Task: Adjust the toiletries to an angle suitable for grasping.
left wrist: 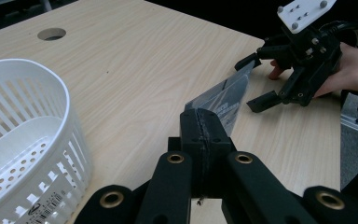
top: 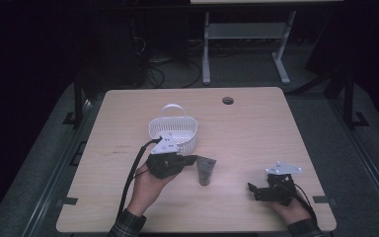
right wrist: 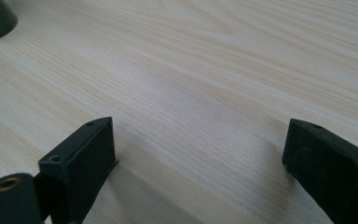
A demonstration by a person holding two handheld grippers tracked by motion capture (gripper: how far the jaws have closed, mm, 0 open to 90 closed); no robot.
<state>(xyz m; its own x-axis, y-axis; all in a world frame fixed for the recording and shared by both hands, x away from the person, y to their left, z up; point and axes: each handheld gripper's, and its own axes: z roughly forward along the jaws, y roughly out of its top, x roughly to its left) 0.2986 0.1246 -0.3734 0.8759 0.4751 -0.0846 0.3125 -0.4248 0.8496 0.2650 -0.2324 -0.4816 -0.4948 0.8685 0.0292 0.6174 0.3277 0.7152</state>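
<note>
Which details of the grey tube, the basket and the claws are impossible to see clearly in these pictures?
- Grey tube, left gripper view: its near end is hidden behind the shut left claw; its print is too small to read.
- White basket, same view: cut off by the left and bottom edges.
- Right claw, right gripper view: open, its jaws are cut off by the bottom edge.

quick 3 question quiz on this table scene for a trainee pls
1. True or false: the left gripper is shut on the flat end of the grey tube.
2. How do the jaws of the right gripper stand? A: wide apart, nothing between them. B: closed on a cup.
3. Which container stands just beyond the left gripper on the table?

Key: 1 true. 2 A. 3 the white basket.
</note>
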